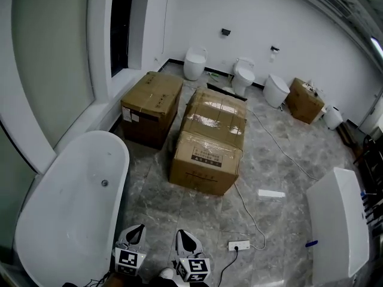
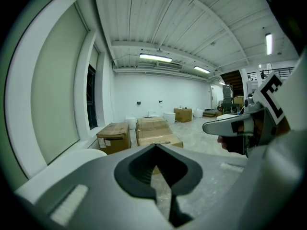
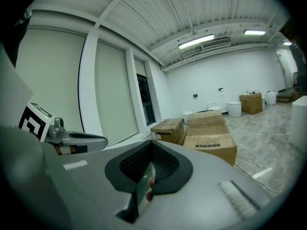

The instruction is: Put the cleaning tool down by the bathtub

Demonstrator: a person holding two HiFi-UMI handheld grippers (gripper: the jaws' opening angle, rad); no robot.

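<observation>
Right gripper [image 3: 146, 176]: pads [image 3: 168, 166] clamped on a thin pale strip with a red bit, seen edge-on. I take it for the cleaning tool [image 3: 143, 187]; what kind, can't tell. Left gripper [image 2: 158, 169]: pads [image 2: 136, 169] pressed together bar a sliver, nothing between them.

In the head view both grippers sit low at 6 o'clock, just beside each other, tips toward 12. The bathtub [image 1: 72, 220] lies from 7 to 10 o'clock of them, its near rim just beside the left gripper. Bare floor [image 1: 149, 196] runs between the tub and the boxes [image 1: 206, 157] at 12. The power strip [image 1: 239, 245] and its cord are at 3 o'clock, near the right gripper.

Judgement: the tool is not yet set down.
- Swing the right gripper toward 10 o'clock.
- Lower it until the tool rests on the floor just beside the tub wall, and only then part the jaws; no dropping from height.
- Lay the tool flat so it can't tip.
- Hold the left gripper back out of the crossing path.
- Stay off the cord side.
</observation>
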